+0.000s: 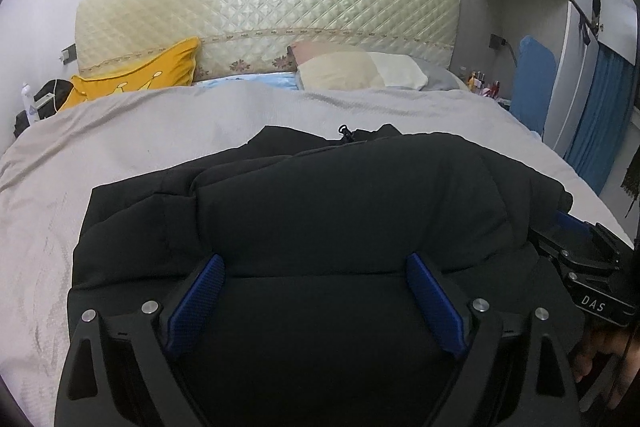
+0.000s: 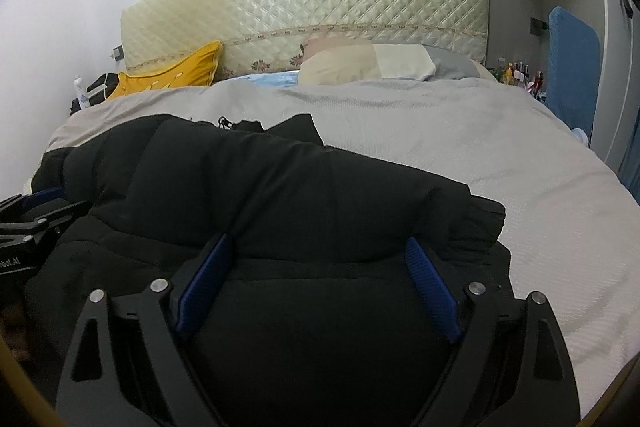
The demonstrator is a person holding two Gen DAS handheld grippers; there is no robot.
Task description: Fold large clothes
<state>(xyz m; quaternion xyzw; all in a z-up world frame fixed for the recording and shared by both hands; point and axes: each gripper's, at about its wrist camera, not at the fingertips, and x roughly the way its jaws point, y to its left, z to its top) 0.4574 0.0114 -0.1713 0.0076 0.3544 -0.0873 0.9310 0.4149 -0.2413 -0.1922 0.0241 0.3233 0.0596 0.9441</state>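
A bulky black padded jacket (image 1: 320,203) lies bunched on the grey bed cover (image 1: 160,131); it also shows in the right wrist view (image 2: 280,195). My left gripper (image 1: 314,263) is open, its blue pads (image 1: 200,303) spread wide over the jacket's near part. My right gripper (image 2: 318,247) is open too, its blue pads (image 2: 430,291) spread over the jacket's right side. The right gripper's body shows at the right edge of the left wrist view (image 1: 580,267); the left gripper's body shows at the left edge of the right wrist view (image 2: 28,227). A zipper pull (image 1: 344,131) sticks up at the jacket's far edge.
A quilted cream headboard (image 1: 260,11) stands at the far end. A yellow pillow (image 1: 140,75) and cream pillows (image 1: 352,67) lie before it. A nightstand with small bottles (image 1: 480,81) and a blue board (image 1: 532,83) stand at the right. Blue curtains (image 1: 596,127) hang far right.
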